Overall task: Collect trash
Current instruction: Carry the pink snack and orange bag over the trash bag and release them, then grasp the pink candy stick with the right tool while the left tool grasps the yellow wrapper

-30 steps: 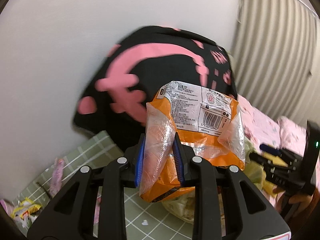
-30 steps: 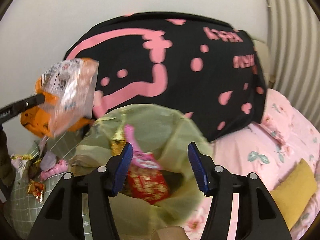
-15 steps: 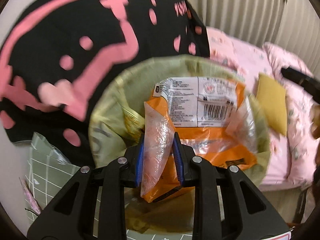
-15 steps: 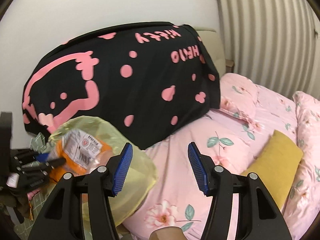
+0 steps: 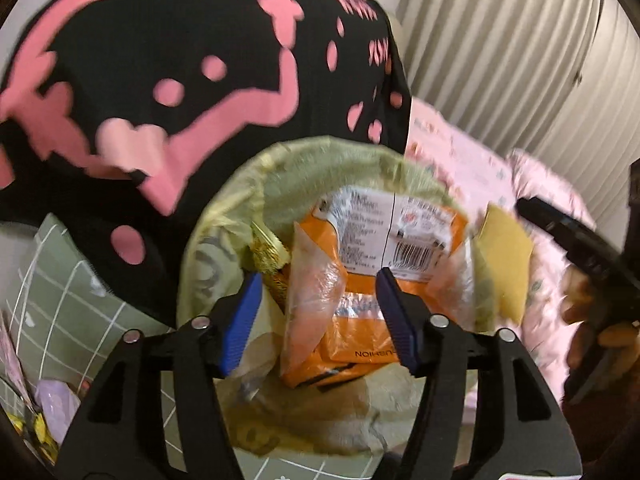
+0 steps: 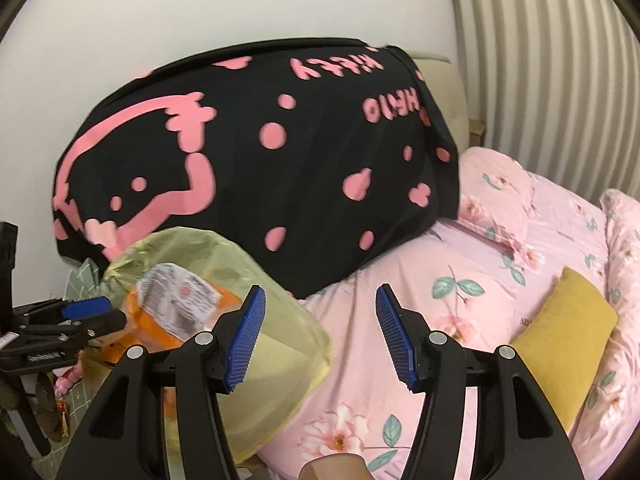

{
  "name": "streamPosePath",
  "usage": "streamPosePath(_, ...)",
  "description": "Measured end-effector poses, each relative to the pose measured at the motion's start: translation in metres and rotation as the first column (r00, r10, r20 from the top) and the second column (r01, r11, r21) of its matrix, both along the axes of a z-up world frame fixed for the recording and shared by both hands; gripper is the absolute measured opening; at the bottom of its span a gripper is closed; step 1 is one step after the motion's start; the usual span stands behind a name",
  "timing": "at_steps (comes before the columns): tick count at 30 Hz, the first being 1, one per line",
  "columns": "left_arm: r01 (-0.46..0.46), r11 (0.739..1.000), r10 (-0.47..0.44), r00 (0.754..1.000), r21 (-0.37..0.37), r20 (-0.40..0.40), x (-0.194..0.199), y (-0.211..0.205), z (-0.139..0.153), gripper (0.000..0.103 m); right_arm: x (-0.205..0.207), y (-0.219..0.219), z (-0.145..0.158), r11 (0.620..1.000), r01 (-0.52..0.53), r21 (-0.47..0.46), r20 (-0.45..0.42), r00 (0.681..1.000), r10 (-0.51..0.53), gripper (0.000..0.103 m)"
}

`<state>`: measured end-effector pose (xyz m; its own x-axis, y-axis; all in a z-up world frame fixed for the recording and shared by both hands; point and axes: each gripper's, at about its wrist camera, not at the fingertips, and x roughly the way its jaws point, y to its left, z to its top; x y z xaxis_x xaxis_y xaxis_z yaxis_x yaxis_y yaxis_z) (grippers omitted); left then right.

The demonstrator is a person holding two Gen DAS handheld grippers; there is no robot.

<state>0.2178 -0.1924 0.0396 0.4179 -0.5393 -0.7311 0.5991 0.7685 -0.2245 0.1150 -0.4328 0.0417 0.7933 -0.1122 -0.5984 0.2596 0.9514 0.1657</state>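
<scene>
Left wrist view: left gripper [image 5: 320, 312] angled down over the yellow-green trash bag [image 5: 224, 240], jaws opening, blue pads clear of the orange snack wrapper [image 5: 360, 280] between them; wrapper crumpled, barcode label up, in the bag's mouth. Black-and-pink blanket [image 5: 160, 60] behind. Right wrist view: right gripper [image 6: 320, 332] tilted down over the pink bedsheet [image 6: 500, 240], jaws wide, holding nothing; bag at left, yellow pillow [image 6: 560, 344] at right.

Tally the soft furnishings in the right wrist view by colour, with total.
Black with pink print: 1, the blanket
Pink floral: 3, the sheet, the pillow, the bolster
Mustard yellow: 1, the cushion
Total: 5
</scene>
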Motion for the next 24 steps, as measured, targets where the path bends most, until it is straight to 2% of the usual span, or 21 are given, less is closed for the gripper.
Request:
streamPosePath(5,-0.103,0.991,0.111,0.99,-0.091,0.09,-0.013,0.045,0.02,0.059,0.008,0.03,0.014,0.997,-0.071,-0.016,0.042,0.997,0.071,0.054)
streamPosePath(8,-0.187,0.976,0.201,0.971,-0.113,0.128,-0.023,0.081,0.02,0.059,0.015,0.055,0.02,0.992,-0.125,-0.028,0.059,0.99,0.126,0.054)
streamPosePath(12,-0.314,0.942,0.329,0.933,-0.121,0.144,-0.03,0.129,0.013,0.059,0.025,0.09,0.021,0.979,-0.202,-0.024,0.063,0.977,0.203,0.055)
streamPosePath(15,-0.4,0.909,0.414,0.897,-0.115,0.154,-0.038,0.172,0.007,0.059,0.031,0.119,0.021,0.963,-0.271,-0.016,0.068,0.96,0.271,0.055)
streamPosePath(18,-0.484,0.869,0.495,0.851,-0.104,0.174,-0.052,0.219,0.004,0.059,0.037,0.151,0.018,0.942,-0.333,-0.03,0.043,0.941,0.334,0.055)
streamPosePath(21,-0.58,0.806,0.592,0.789,-0.119,0.165,-0.065,0.269,-0.001,0.059,0.039,0.187,0.014,0.91,-0.411,-0.05,0.025,0.911,0.413,0.055)
streamPosePath(24,-0.649,0.75,0.661,0.737,-0.126,0.139,-0.078,0.314,-0.006,0.059,0.043,0.221,0.008,0.869,-0.494,-0.021,0.021,0.869,0.494,0.055)
